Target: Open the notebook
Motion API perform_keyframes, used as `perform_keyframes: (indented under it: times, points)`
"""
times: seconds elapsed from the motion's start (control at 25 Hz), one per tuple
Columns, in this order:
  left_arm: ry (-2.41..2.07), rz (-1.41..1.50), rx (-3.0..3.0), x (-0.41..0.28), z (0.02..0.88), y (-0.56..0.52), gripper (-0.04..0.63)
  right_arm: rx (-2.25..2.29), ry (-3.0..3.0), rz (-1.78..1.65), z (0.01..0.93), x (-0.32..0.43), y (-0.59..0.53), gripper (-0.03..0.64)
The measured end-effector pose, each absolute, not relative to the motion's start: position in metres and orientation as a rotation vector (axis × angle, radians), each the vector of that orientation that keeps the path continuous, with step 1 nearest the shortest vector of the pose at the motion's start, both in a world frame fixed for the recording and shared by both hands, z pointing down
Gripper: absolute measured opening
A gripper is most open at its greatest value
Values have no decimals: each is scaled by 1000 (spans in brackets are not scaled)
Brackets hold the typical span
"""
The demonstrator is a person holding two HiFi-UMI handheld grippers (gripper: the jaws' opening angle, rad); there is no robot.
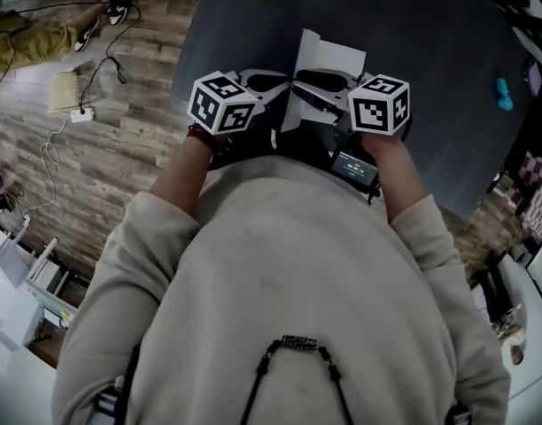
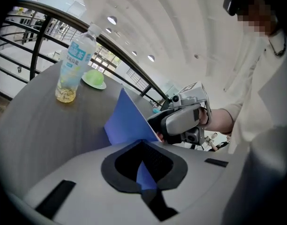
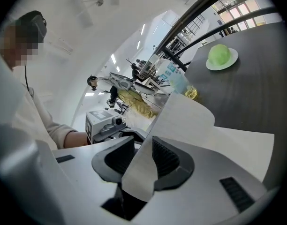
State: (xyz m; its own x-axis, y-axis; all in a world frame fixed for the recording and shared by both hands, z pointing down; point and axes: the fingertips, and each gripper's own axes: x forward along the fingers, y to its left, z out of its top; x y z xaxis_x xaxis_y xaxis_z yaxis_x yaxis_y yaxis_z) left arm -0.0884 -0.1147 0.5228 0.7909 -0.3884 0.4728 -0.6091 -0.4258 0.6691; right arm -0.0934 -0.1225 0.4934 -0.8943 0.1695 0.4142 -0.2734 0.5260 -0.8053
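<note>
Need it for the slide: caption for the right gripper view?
Right gripper pinching a raised white notebook page over the dark table.

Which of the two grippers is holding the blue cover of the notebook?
The left gripper: the blue cover is pinched between its fingers. The right gripper grips a white page instead.

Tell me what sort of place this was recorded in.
Probably an indoor lab or studio workspace, not a home: a dark table on wood-look flooring strewn with cables and a power strip, a metal railing, and a high white ceiling with recessed lights.
</note>
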Motion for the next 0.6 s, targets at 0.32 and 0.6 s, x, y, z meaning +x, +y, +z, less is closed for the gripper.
perform_keyframes:
  times: [0.32,0.6]
  points:
    - [-907,188,1963,-140,531,-100,5,-25,-2247,1289,510,-140,-110,132]
    - [-1072,97,1809,-188,551,-83,5,-119,-2149,1232,532,-165,-94,113]
